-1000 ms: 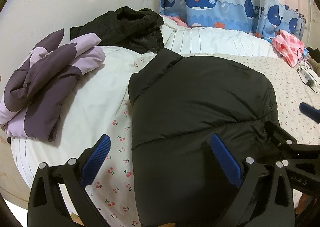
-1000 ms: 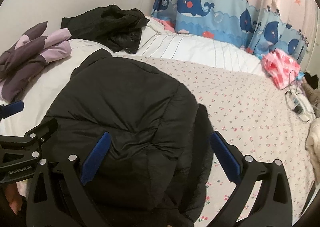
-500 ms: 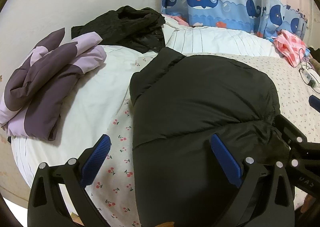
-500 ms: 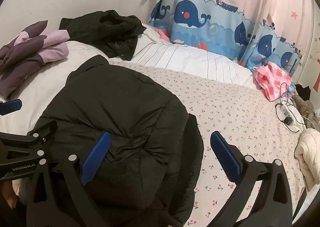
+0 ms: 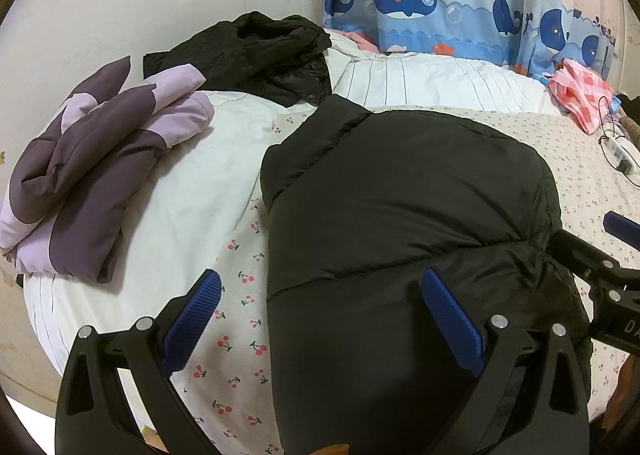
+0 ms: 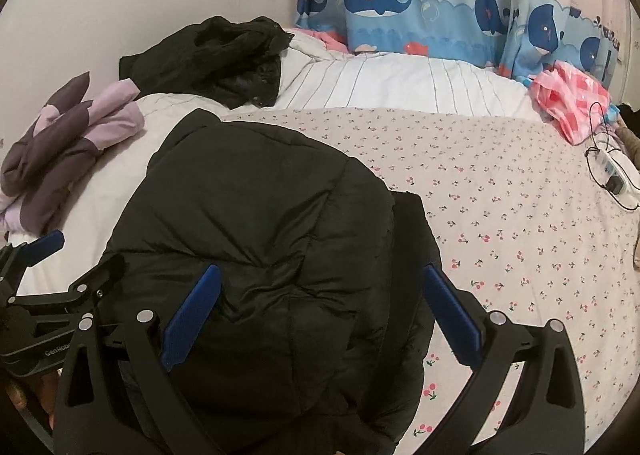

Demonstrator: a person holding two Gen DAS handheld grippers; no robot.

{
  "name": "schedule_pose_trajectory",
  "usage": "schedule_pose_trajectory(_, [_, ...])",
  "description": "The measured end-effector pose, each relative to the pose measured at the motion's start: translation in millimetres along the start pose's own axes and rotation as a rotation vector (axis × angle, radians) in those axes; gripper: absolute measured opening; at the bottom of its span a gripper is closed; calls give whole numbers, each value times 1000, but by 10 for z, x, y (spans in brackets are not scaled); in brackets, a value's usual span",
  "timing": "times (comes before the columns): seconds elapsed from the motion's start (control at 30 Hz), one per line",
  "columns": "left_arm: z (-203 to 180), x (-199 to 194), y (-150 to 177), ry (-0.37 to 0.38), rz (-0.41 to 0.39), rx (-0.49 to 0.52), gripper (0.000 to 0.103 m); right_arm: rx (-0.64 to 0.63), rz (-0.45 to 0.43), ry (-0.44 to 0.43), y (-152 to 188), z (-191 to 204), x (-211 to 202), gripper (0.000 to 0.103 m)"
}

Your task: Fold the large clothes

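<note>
Left wrist view. Left gripper (image 5: 320, 319): we are holding it with fingers spread wide, gripping nothing, the left finger (image 5: 192, 325) over the cherry-print sheet (image 5: 236, 339), the right finger (image 5: 452, 321) over the black jacket (image 5: 400, 195). Jacket: lying puffy on the bed, collar toward the far side, near hem under us. Also in view: a purple jacket (image 5: 88, 163) bundled at left, a black heap (image 5: 256, 51) behind, a whale curtain (image 5: 460, 7), a pink cloth (image 5: 580, 91) far right. The right gripper's frame is showing at the right edge.

Right wrist view. Right gripper (image 6: 320, 319): we are holding it equally wide apart and empty, both fingers hovering over the jacket's near right portion. A strip of the jacket is sticking out along its right side; whether sleeve or edge, we cannot tell.

Step, as we are judging it: positioning both grippers at the near hem ahead of a fold. Next move is calling for lowering, pinching the hem at two corners, then carrying it toward the collar.
</note>
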State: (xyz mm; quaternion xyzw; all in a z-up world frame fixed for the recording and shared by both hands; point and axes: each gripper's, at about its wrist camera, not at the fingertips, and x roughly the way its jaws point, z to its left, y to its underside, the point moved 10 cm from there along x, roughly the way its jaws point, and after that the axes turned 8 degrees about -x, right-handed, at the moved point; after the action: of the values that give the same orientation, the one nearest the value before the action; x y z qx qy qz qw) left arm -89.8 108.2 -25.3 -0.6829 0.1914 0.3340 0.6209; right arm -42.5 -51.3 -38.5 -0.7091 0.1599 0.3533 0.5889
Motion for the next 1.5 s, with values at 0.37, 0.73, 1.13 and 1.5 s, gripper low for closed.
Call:
schedule_pose_trajectory(0.37, [-30,-4,8,-32,-10,32,96,-12,0,9,18,-7,0,97])
schedule_pose_trajectory(0.73, [-65,-46,6,-22,-12,42,96,-22,6,10,41,0,39,97])
schedule_pose_trajectory(1.13, [-114,-53,12,-16,-12,52,96,-21,5,10,42,14,51,97])
schedule_pose_trajectory(1.5, [-117,-72,-3,-17,-22,49,96,-25,2,12,35,17,49,97])
